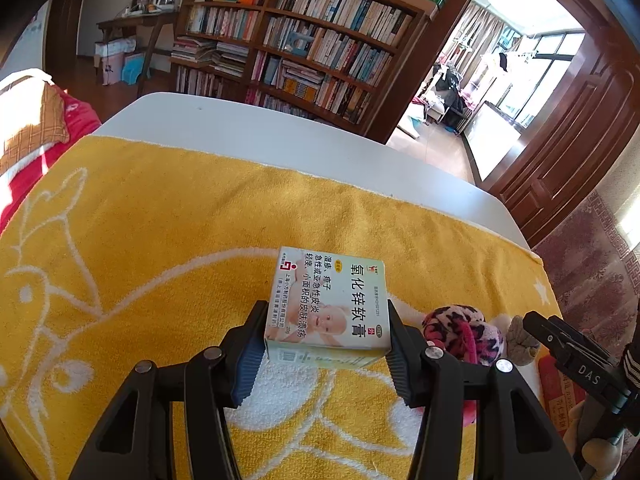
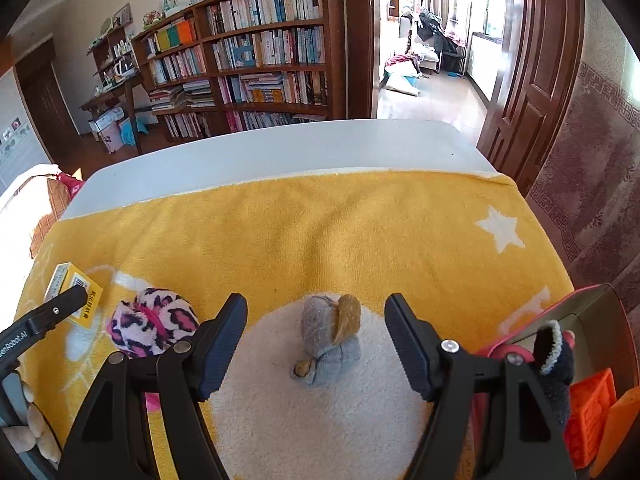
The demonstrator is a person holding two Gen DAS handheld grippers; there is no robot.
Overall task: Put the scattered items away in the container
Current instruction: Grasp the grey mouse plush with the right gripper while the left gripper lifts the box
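On the yellow towel (image 2: 320, 232) covering the table (image 2: 280, 148), my left gripper (image 1: 326, 346) is clamped on the ointment box (image 1: 328, 304), pinched across its short sides near one end so it's carried flat, label up, clear of the towel for the move to the container. My right gripper (image 2: 316, 344) hangs wide apart, gripping nothing, straddling the grey rolled sock (image 2: 330, 340) lying on the white patch, lined up, I'd guess, for the next grab. Pink leopard sock ball (image 2: 154, 322) sits loose on the towel just left of it. Red container (image 2: 600, 308) at the far right already holds a dark sock (image 2: 554, 360) and orange blocks (image 2: 588, 412); rest of its inside is hidden.
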